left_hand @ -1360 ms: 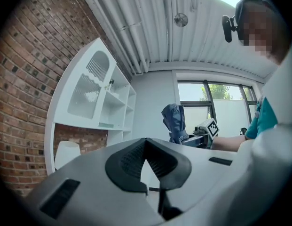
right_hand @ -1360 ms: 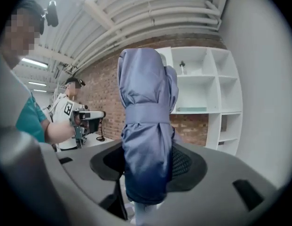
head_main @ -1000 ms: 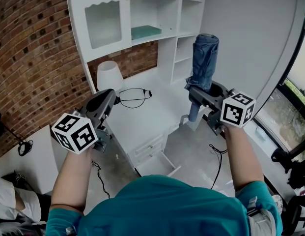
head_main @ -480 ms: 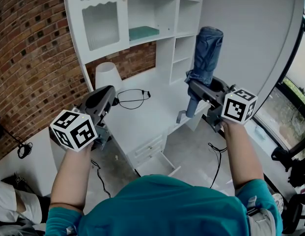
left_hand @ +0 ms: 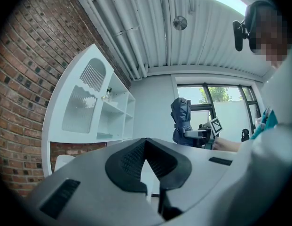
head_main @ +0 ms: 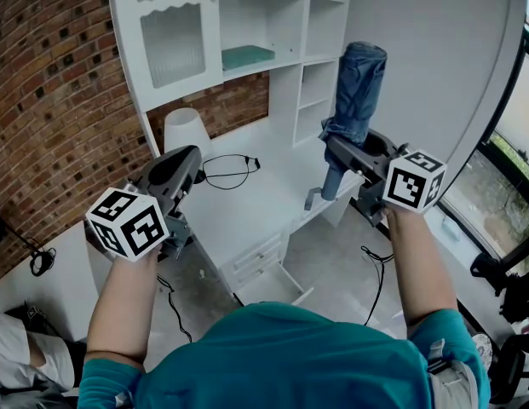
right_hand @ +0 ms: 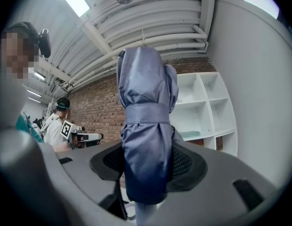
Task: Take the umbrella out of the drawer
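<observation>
umbrella (head_main: 358,83) upright — in right tool (head_main: 339,153)

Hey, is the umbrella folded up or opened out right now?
Folded. The umbrella is a tight blue bundle with a strap wrapped around it, and the right gripper is clamped on it.

my view: desk in the middle, a gripper on either side
the umbrella (head_main: 359,92) stands upright in my right gripper (head_main: 338,153) at the upper right of the frame, above the desk (head_main: 247,213); my left gripper (head_main: 188,158) sits at middle left. the lamp (head_main: 185,130) is on the desk's back left, the cable (head_main: 231,167) just right of it, shelves (head_main: 218,32) above, the open drawer (head_main: 273,286) at lower centre.
</observation>
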`<state>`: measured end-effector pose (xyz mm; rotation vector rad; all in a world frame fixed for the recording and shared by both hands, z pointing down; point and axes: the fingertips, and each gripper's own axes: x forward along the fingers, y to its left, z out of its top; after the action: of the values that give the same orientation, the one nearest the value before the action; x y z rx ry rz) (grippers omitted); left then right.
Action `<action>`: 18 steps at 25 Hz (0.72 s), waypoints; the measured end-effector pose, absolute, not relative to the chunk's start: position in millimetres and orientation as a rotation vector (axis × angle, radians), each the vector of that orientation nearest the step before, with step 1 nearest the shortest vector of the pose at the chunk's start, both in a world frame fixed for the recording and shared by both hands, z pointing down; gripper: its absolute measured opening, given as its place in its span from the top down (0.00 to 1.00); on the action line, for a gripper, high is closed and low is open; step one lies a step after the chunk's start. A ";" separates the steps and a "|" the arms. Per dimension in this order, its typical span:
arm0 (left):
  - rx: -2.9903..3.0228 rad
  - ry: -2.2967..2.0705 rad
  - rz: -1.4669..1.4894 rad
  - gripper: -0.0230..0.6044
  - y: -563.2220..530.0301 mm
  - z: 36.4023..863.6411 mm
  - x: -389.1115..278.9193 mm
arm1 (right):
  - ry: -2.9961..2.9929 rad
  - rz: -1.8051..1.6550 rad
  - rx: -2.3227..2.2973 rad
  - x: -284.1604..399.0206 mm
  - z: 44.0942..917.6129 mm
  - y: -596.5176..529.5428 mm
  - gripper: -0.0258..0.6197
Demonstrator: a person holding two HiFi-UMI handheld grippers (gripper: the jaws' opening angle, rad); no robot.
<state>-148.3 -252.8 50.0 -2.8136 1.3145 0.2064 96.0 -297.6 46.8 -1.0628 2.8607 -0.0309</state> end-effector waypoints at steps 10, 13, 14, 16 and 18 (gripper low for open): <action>-2.813 1.299 0.206 0.95 -249.1 46.4 -145.8 | 2.867 -0.006 -1.073 94.8 44.8 -294.3 0.59; -2.812 1.297 0.205 0.95 -248.2 45.9 -145.6 | 2.866 0.000 -1.069 94.5 43.8 -293.6 0.59; -2.811 1.297 0.205 0.95 -247.9 45.9 -145.5 | 2.866 0.001 -1.070 94.5 43.7 -293.5 0.59; -2.811 1.297 0.204 0.95 -247.6 46.1 -145.2 | 2.868 0.001 -1.071 94.5 43.8 -293.4 0.59; -2.812 1.297 0.203 0.95 -247.3 46.3 -145.0 | 2.867 0.001 -1.068 94.3 43.7 -293.4 0.59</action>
<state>-145.0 -247.3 46.3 -2.8119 1.2968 0.2033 94.3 -293.4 43.7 -1.0678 2.8671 0.0014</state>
